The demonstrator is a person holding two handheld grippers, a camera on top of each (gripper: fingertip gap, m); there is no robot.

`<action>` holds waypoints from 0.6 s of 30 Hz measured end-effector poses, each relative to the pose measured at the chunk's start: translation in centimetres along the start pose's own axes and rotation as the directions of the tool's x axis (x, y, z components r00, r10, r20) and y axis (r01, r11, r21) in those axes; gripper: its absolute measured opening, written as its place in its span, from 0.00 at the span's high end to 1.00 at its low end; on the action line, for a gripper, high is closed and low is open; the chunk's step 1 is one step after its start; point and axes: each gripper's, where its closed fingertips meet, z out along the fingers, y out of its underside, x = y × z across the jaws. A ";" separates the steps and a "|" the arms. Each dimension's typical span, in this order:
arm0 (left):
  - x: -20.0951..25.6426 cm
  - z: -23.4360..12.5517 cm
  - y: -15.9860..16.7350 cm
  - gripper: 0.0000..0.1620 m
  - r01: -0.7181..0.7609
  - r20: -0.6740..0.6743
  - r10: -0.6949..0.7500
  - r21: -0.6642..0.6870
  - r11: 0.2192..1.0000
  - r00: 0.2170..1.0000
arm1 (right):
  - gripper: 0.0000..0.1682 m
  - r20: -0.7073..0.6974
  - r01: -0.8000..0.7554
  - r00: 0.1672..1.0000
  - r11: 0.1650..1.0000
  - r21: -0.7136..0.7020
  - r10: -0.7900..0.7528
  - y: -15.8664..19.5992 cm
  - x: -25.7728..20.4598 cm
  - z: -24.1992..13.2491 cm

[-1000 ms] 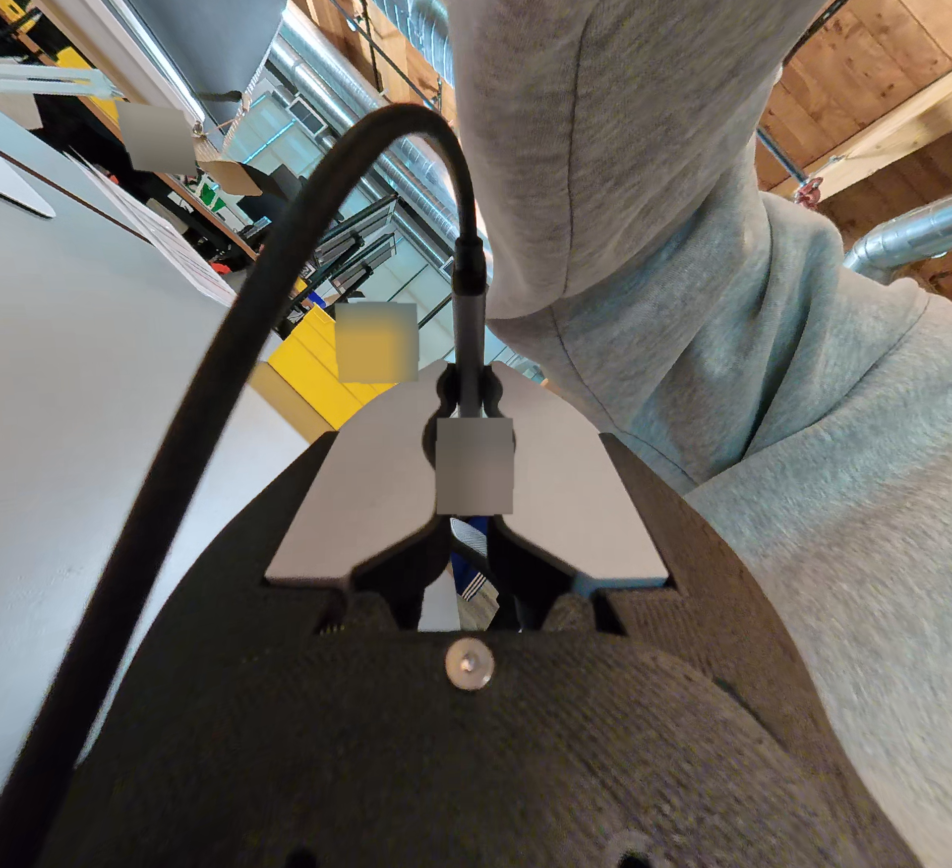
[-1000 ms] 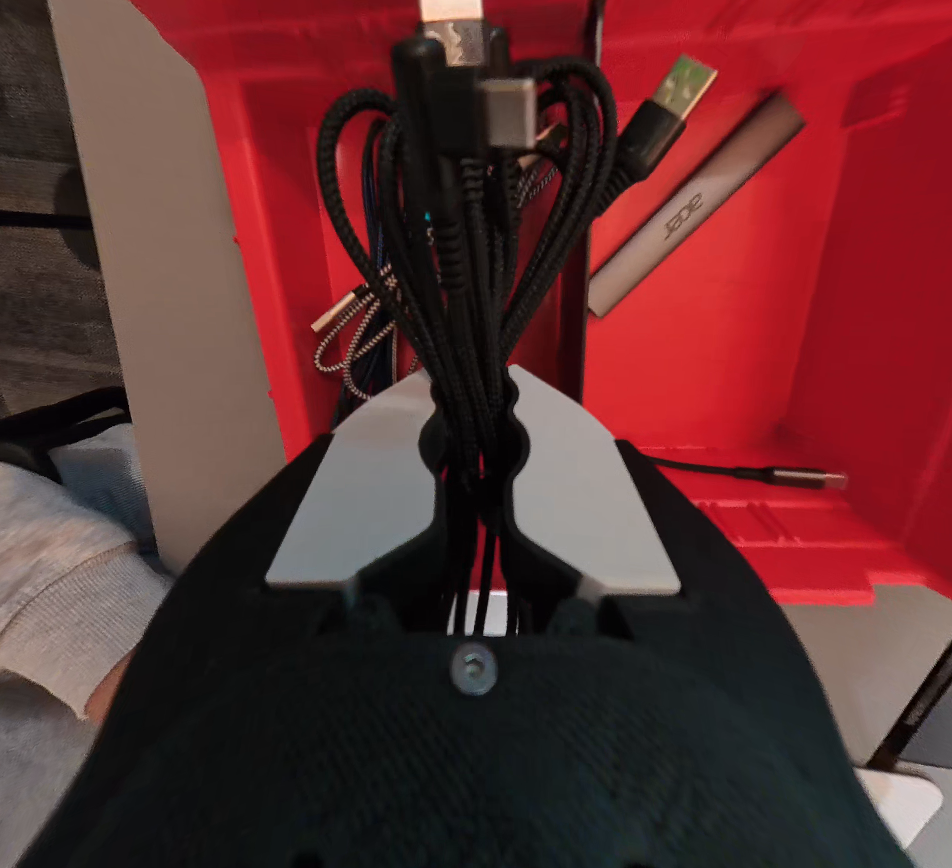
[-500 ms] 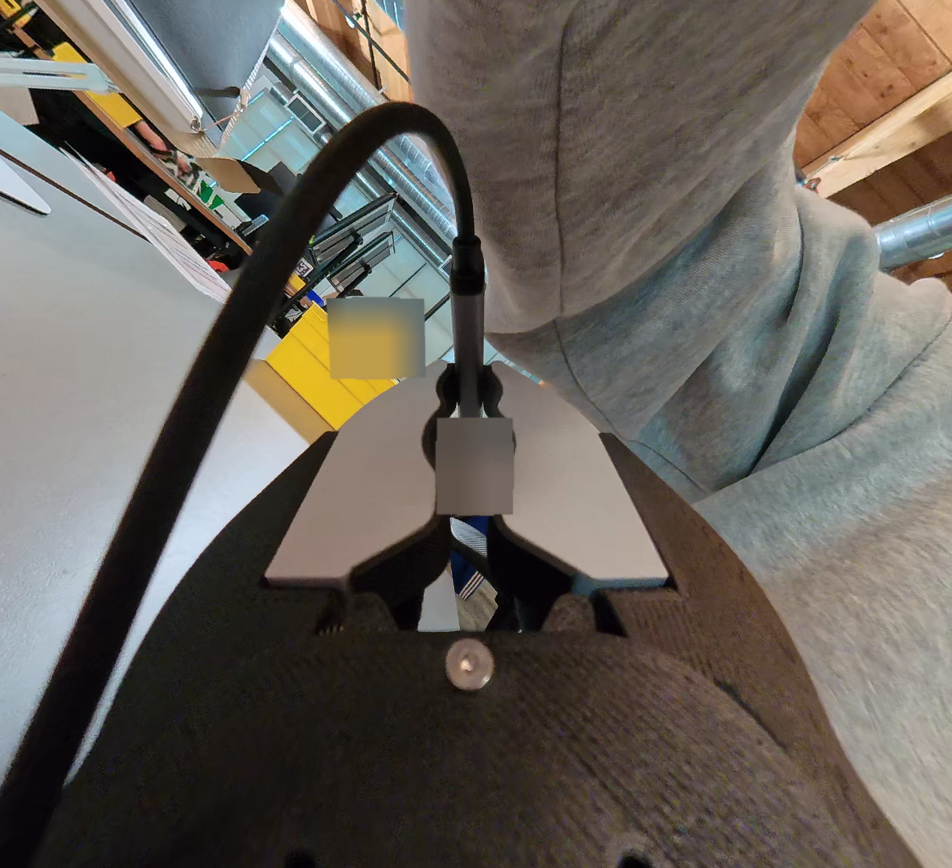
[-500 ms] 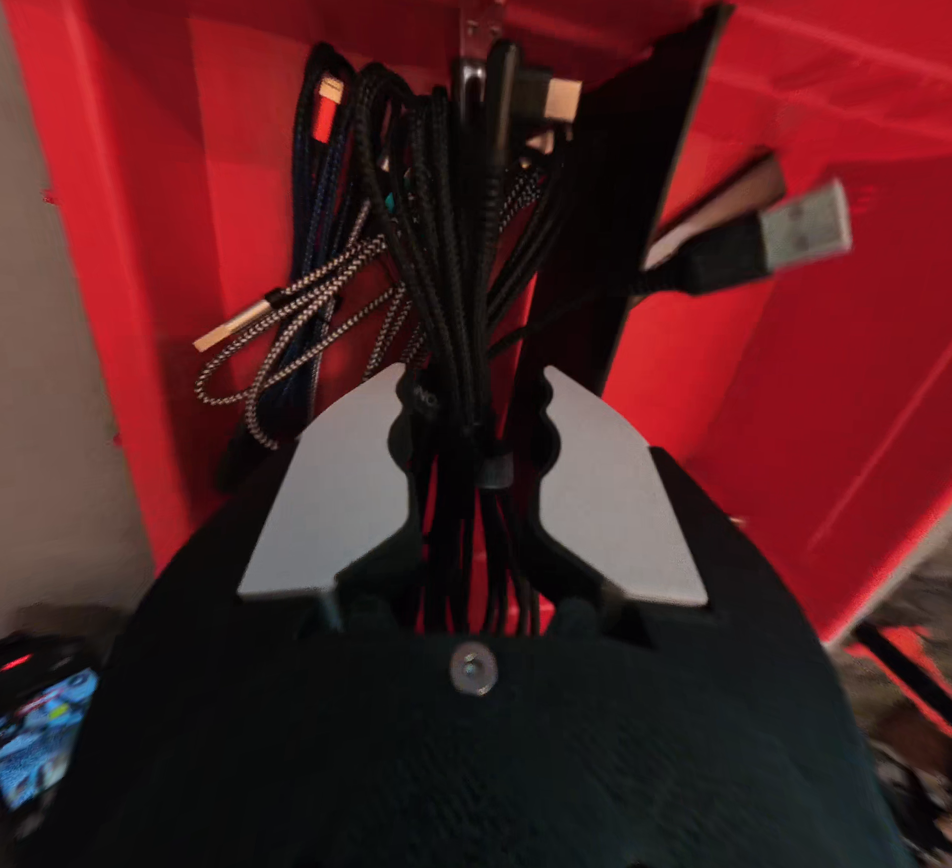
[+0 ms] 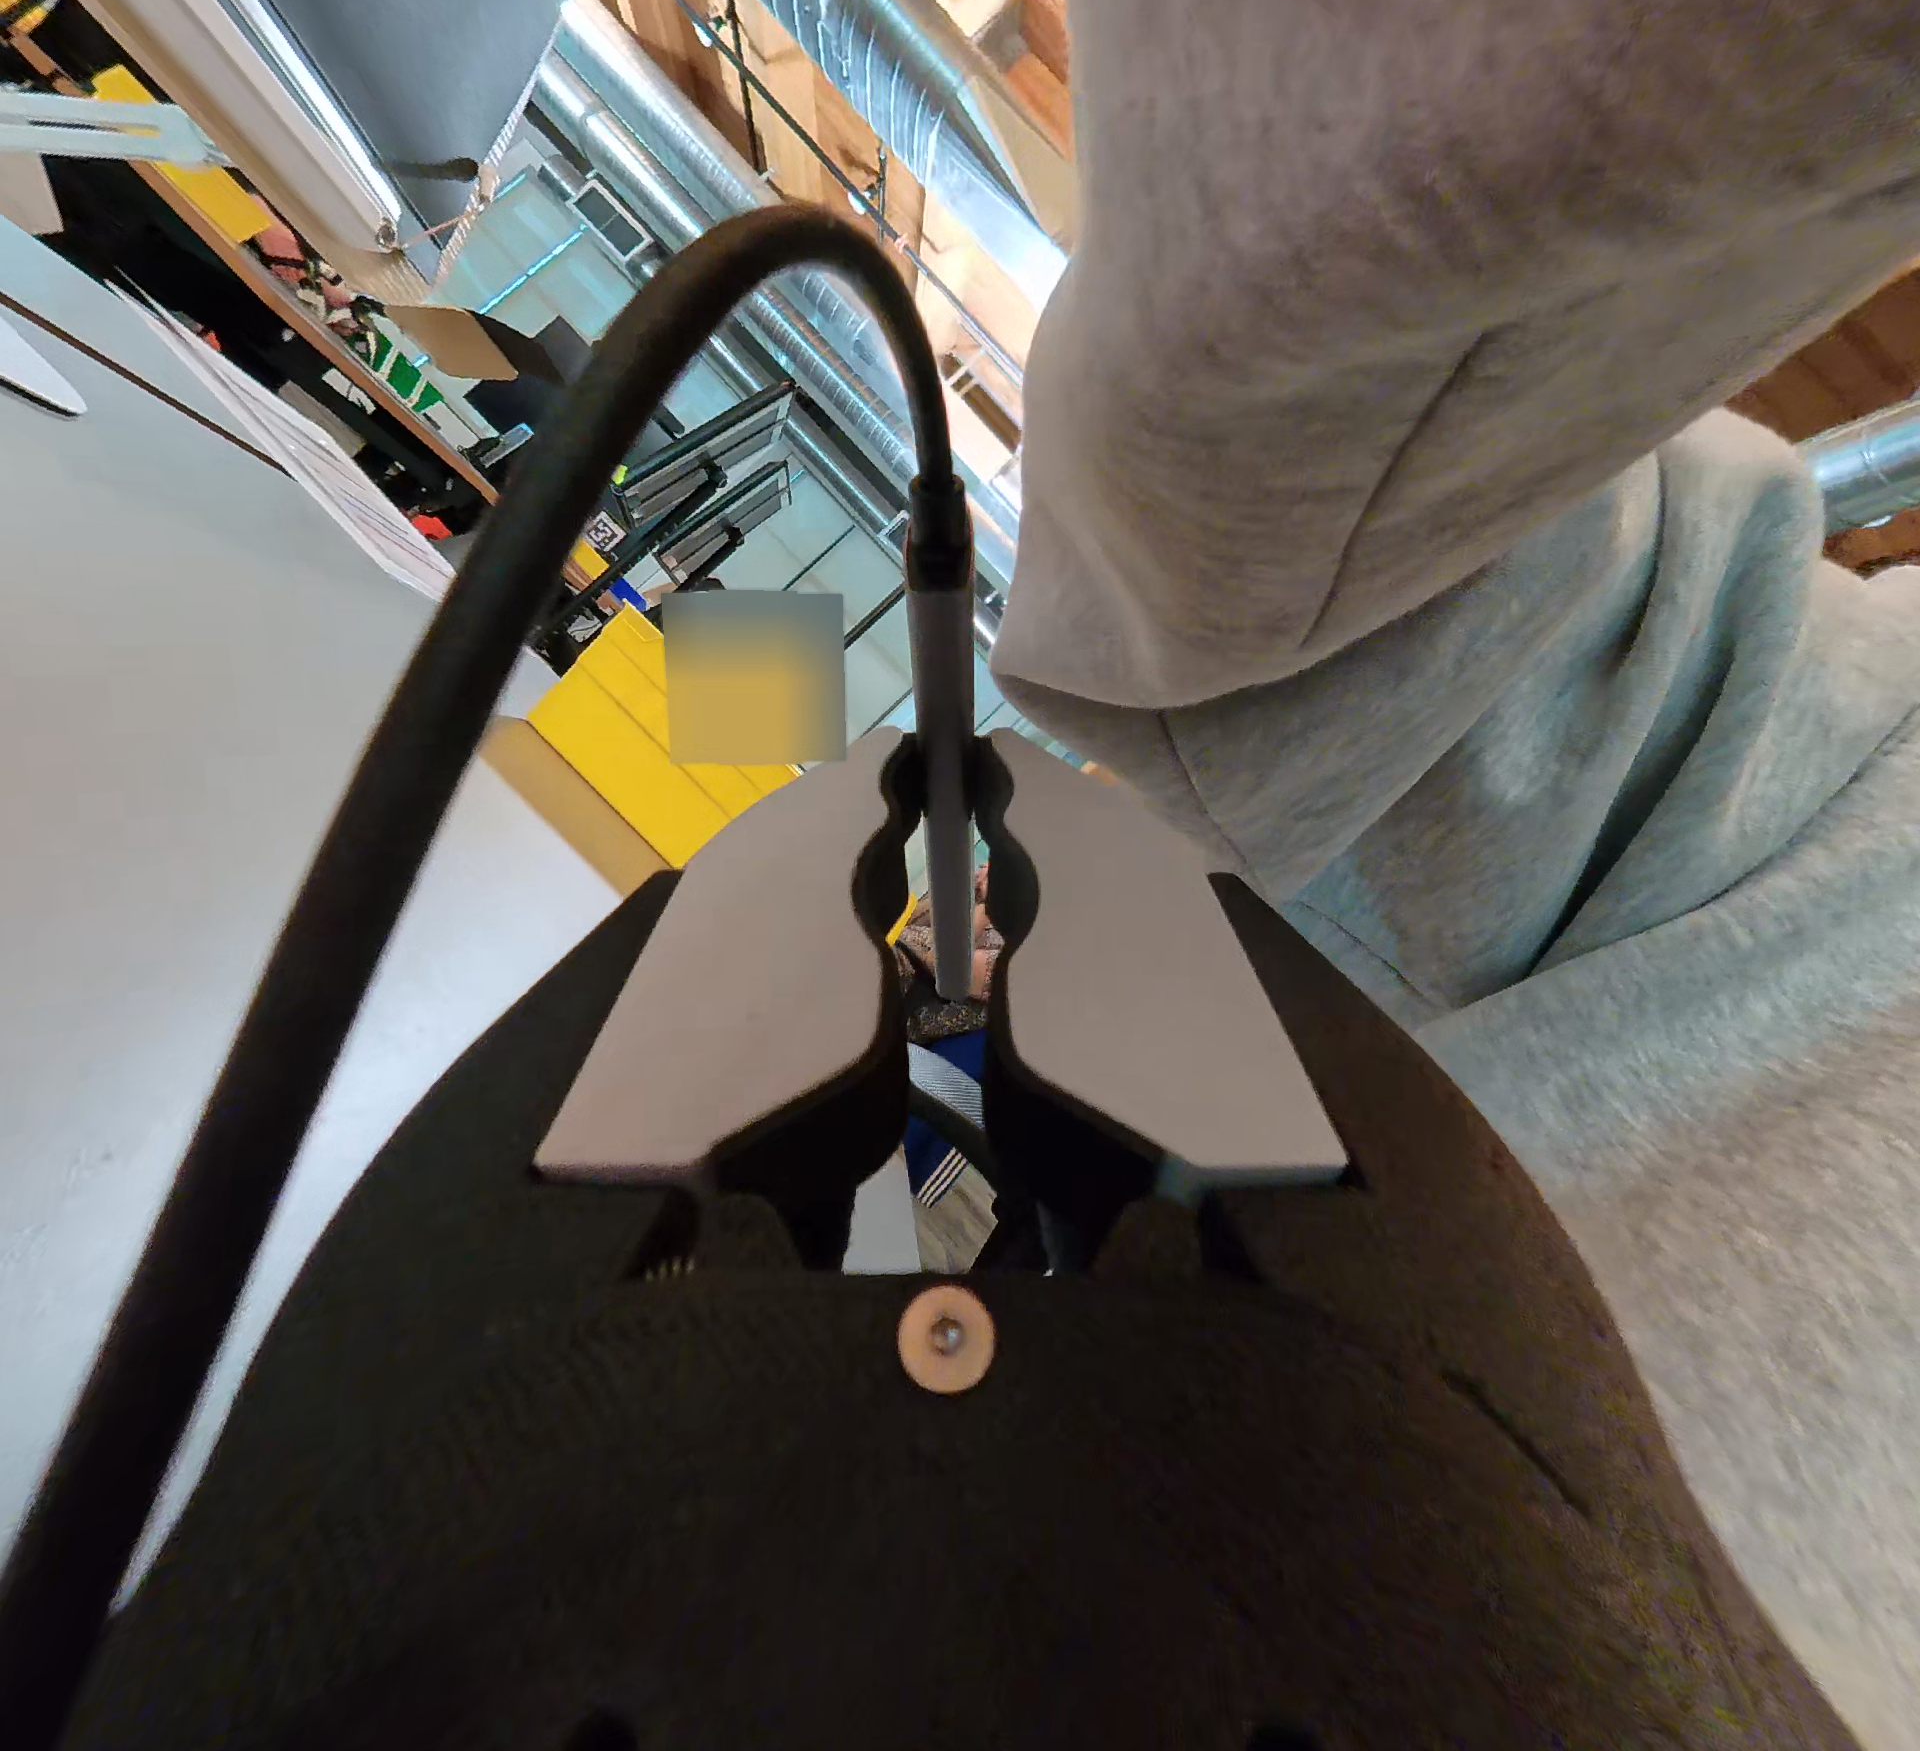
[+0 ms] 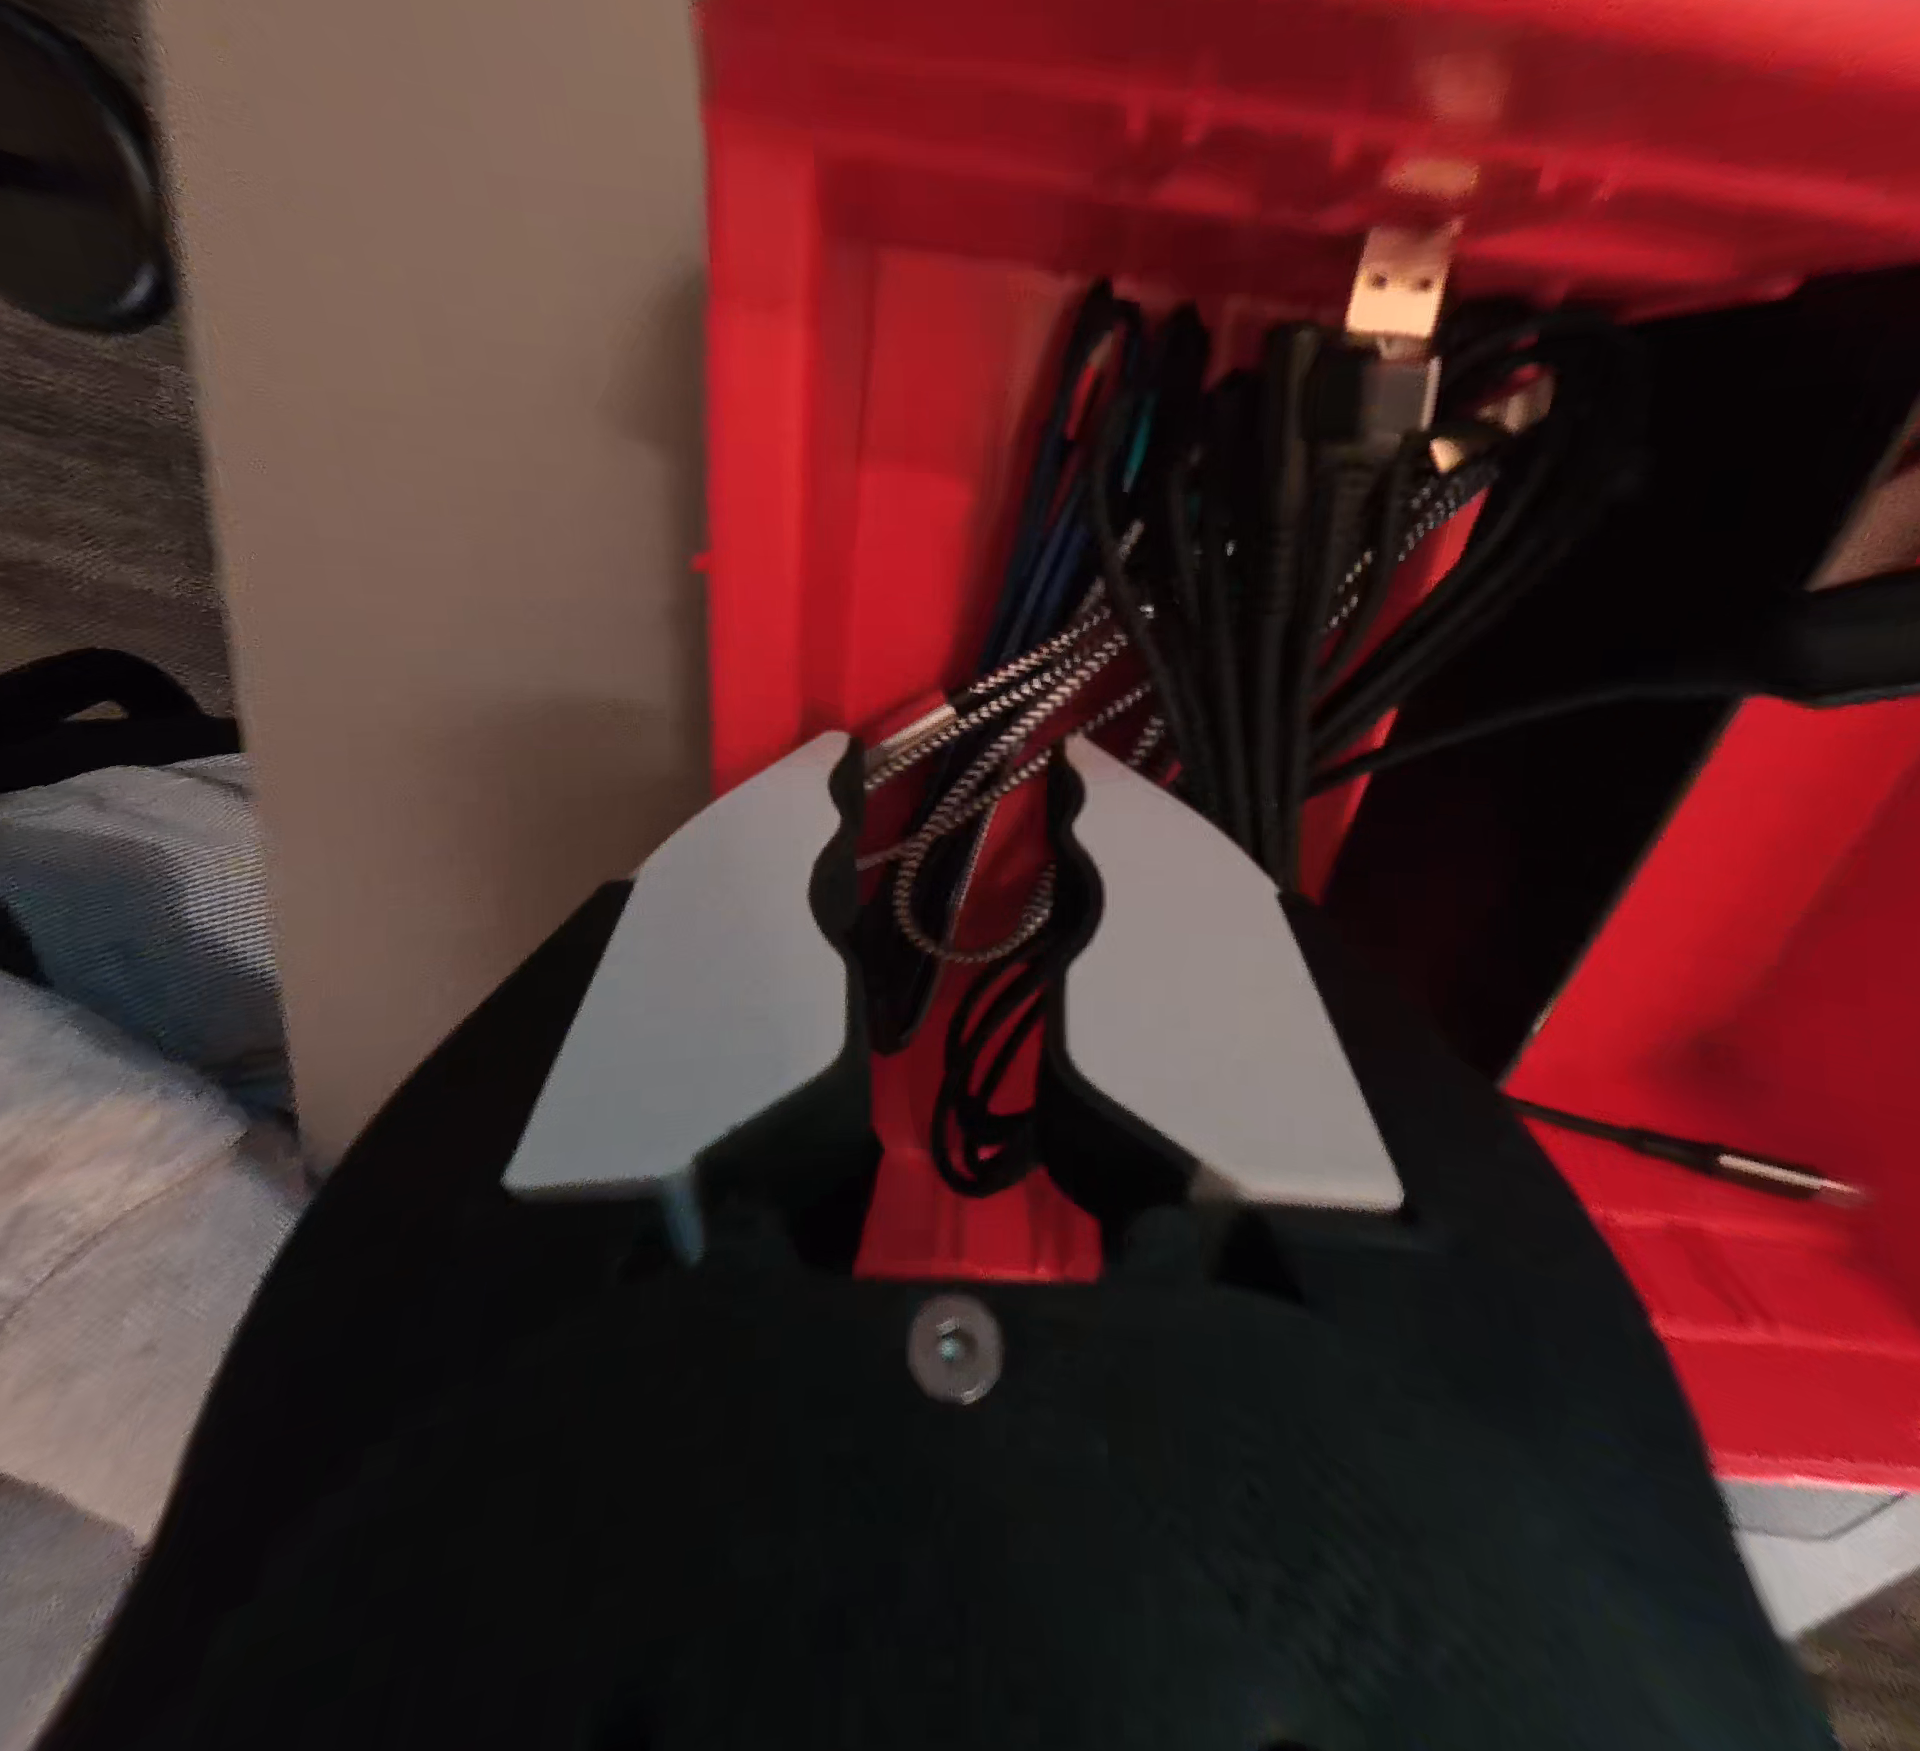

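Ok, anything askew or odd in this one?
Mostly the cable bundle in the red bin: a loose tangle, plugs pointing different ways, one silver braided loop trailing between the open jaws of the right hand-held gripper. The left hand-held gripper points up at the ceiling, clamping a grey connector. No damage visible.

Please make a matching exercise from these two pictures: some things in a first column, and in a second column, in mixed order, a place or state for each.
Things
1. left gripper
2. right gripper
3. bundle of black cables
4. grey sleeve

Places or states
A. lies in the left compartment of the red bin, beside a black divider
B. open, fingers apart, above loops of a silver braided cable
C. to the right of the thick black cable, in front of the ceiling ducts
D. shut on a thin grey connector

Pairs: 1-D, 2-B, 3-A, 4-C
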 end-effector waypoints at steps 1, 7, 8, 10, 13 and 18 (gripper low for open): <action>0.0 0.0 0.0 0.95 -0.001 0.002 0.001 -0.002 1.000 1.000 | 0.78 -0.010 -0.017 1.000 1.000 -0.019 0.016 0.4 0.4 0.7; -0.2 0.1 0.3 0.95 -0.004 0.006 0.004 -0.012 1.000 1.000 | 0.79 0.038 -0.113 0.993 0.991 -0.074 0.116 1.1 0.9 3.0; -0.2 0.2 0.3 0.95 -0.003 0.006 0.003 -0.014 1.000 1.000 | 0.81 0.037 -0.105 0.993 0.991 -0.088 0.109 1.2 0.8 3.1; -0.1 0.2 0.4 0.95 0.000 0.004 0.000 -0.016 1.000 1.000 | 0.85 0.050 -0.101 0.993 0.990 -0.103 0.106 1.2 0.4 3.3; -0.1 0.2 0.5 0.95 0.001 0.003 -0.001 -0.017 1.000 1.000 | 0.93 0.096 -0.104 0.989 0.990 -0.095 0.113 1.1 -0.2 3.3; -0.1 0.2 0.5 0.95 0.001 0.002 -0.001 -0.017 1.000 1.000 | 0.95 0.175 -0.150 0.974 0.988 0.039 0.141 0.1 0.0 0.7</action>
